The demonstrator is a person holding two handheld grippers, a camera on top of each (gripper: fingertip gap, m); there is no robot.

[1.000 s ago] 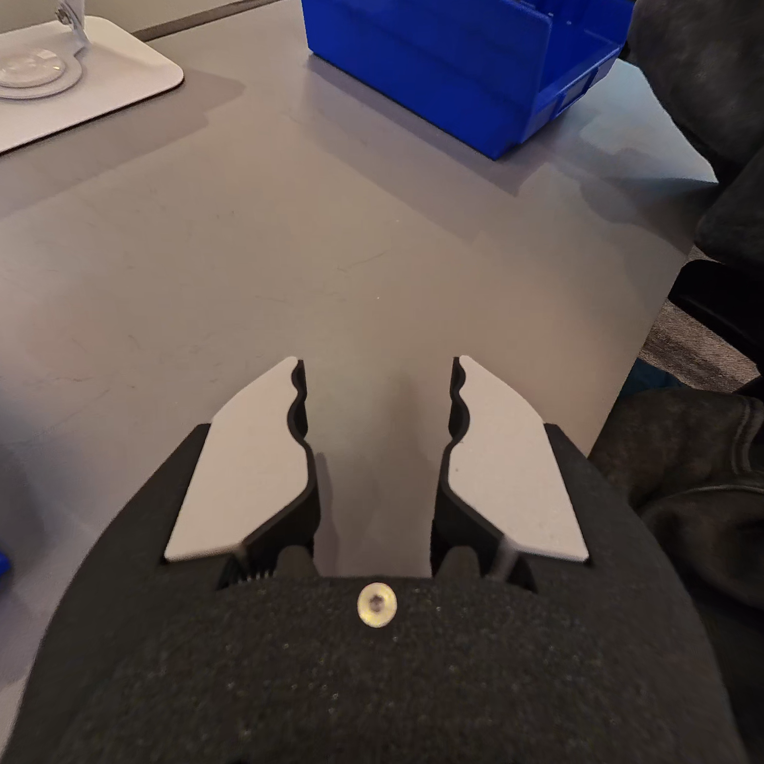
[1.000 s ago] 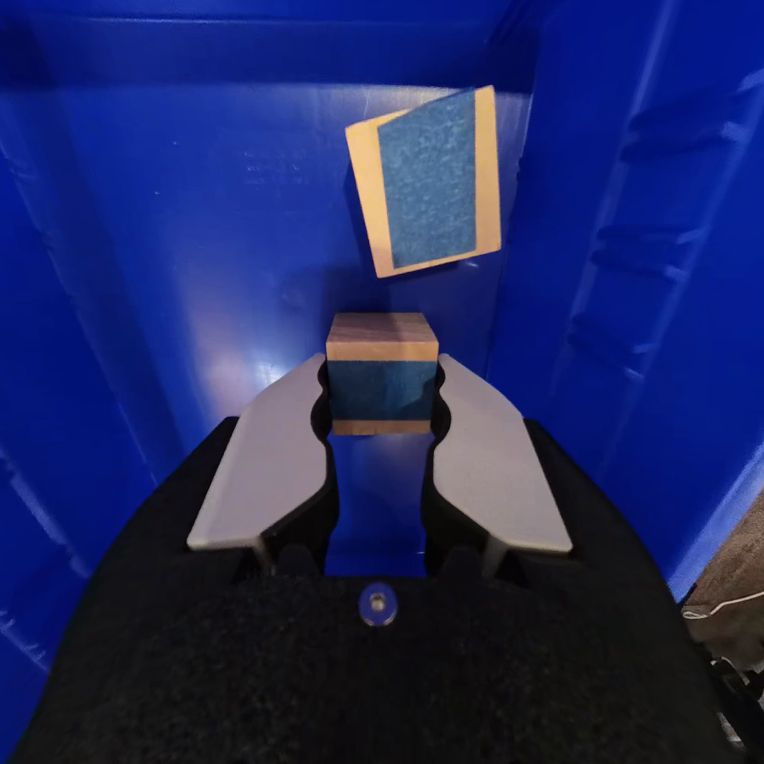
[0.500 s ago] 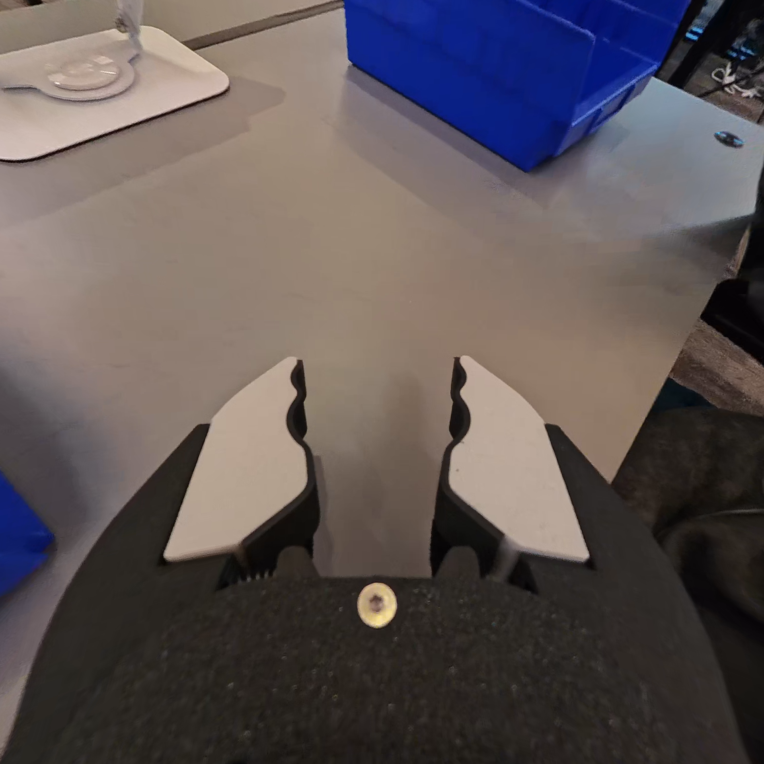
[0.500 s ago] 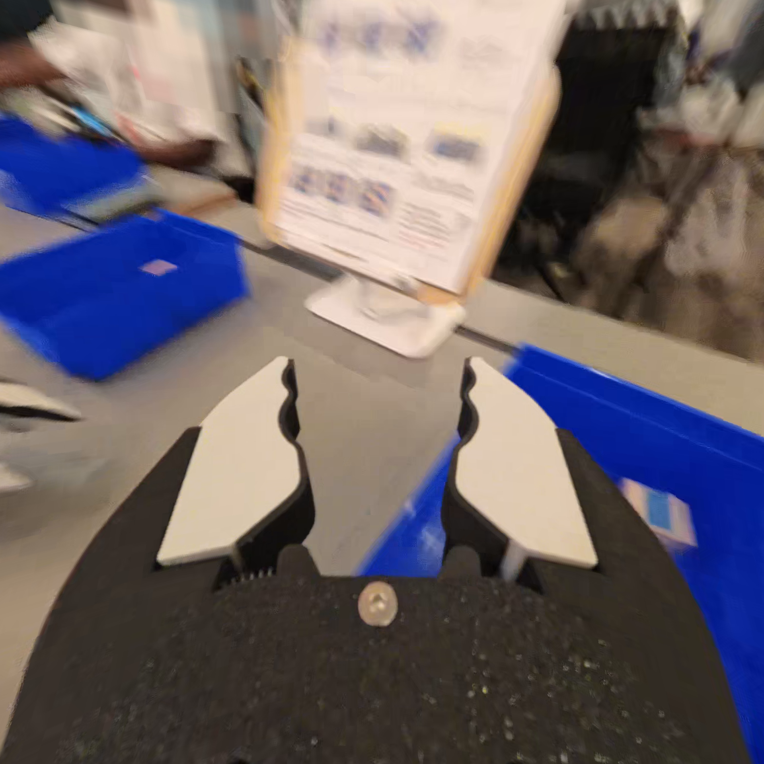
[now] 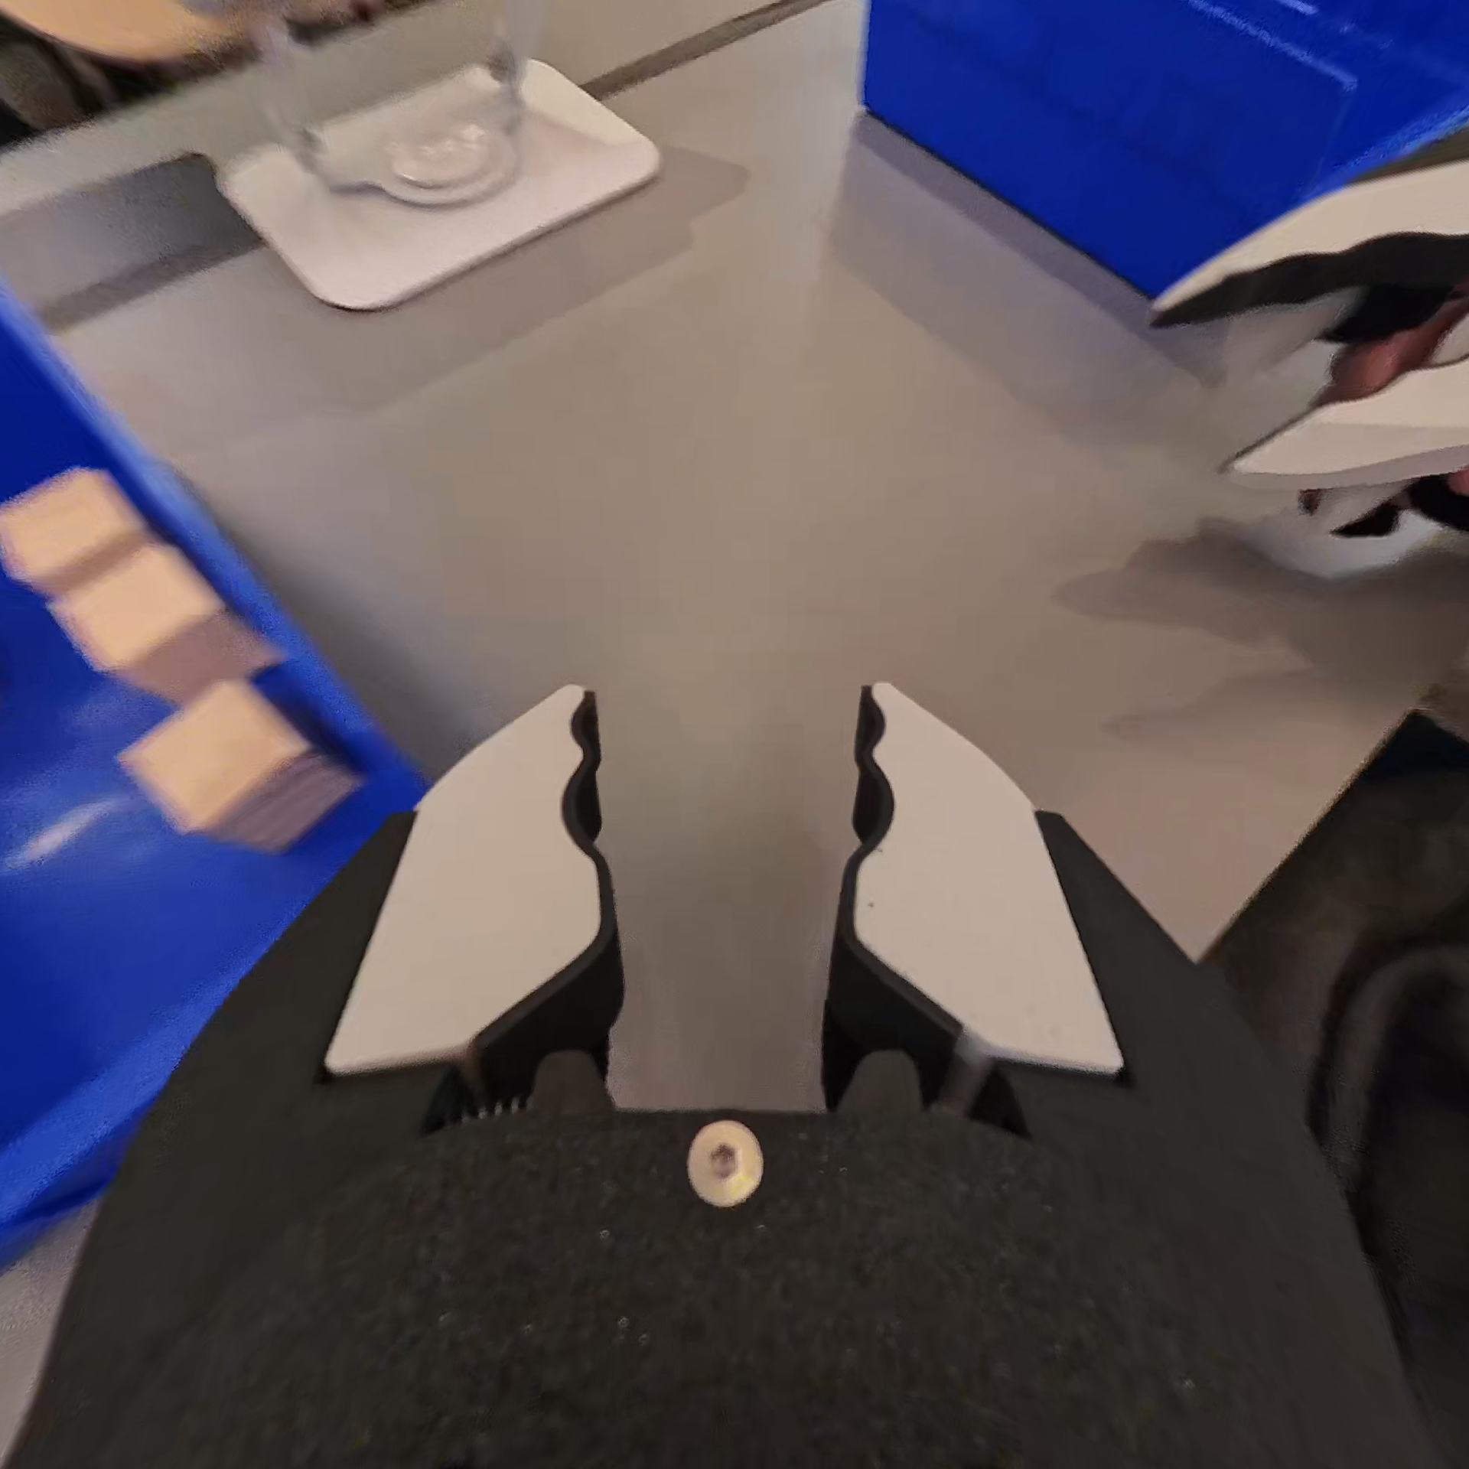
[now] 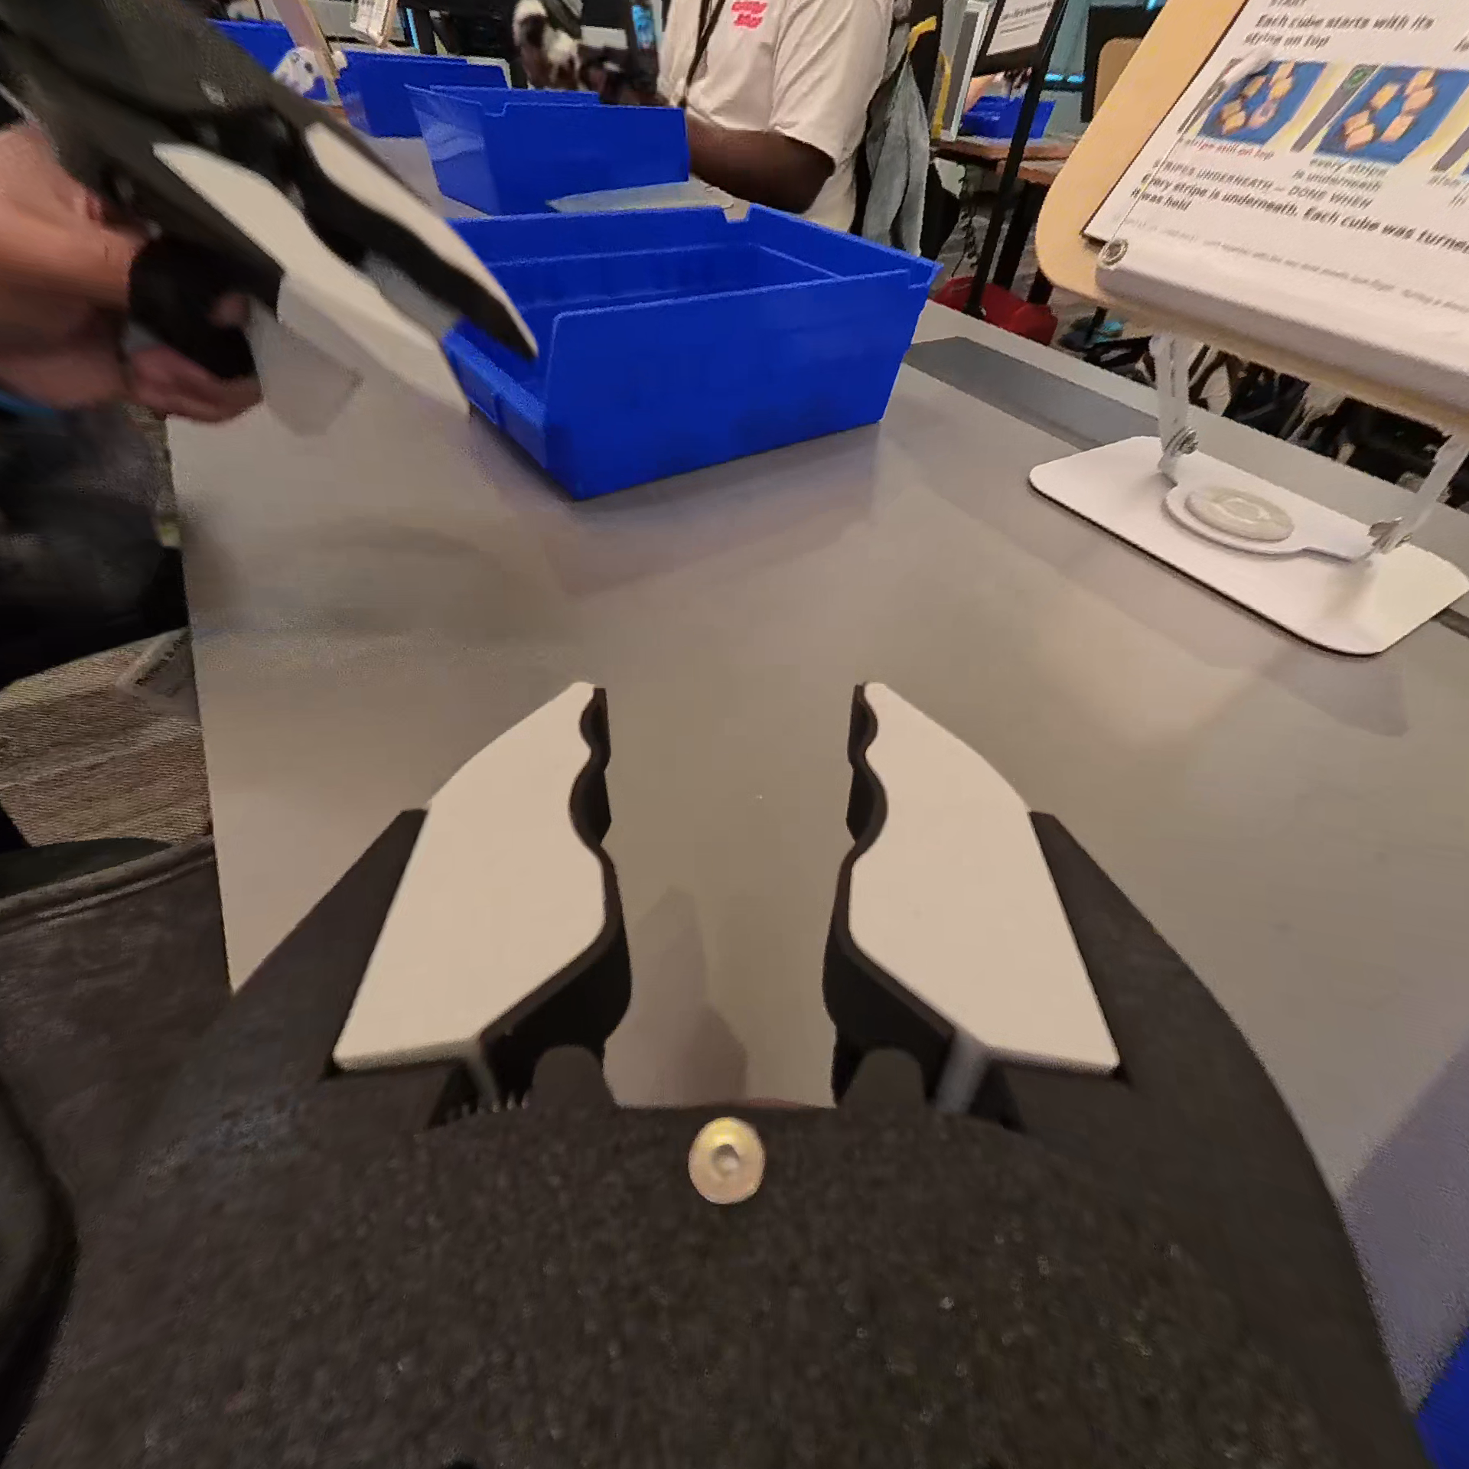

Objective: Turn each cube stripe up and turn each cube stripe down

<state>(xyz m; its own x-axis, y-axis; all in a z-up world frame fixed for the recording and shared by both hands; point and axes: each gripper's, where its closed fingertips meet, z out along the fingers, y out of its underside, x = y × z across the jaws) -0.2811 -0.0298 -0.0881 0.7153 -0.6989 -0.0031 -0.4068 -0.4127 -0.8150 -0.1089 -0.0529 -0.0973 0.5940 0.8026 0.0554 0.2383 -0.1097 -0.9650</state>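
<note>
Three wooden cubes (image 5: 215,763) sit blurred in a blue bin (image 5: 119,914) at the left of the left wrist view, plain wood faces up, no stripe showing. My left gripper (image 5: 725,699) is open and empty above the grey table, right of that bin. It also shows in the right wrist view (image 6: 493,377), held by a hand in front of a blue bin (image 6: 684,350) whose inside shows no cubes from here. My right gripper (image 6: 725,699) is open and empty over the bare table (image 6: 715,604). It also shows at the right edge of the left wrist view (image 5: 1192,389).
A second blue bin (image 5: 1113,119) stands at the back right in the left wrist view. A white stand (image 6: 1240,540) with an instruction sheet stands at the table's back. More blue bins and a person in a white shirt (image 6: 763,87) are beyond. The table's edge (image 6: 191,636) runs down the left.
My right gripper has let go of the striped cube and come out of the blue bin to above the table. My left gripper has swung left, bringing the bin with cubes into view.
</note>
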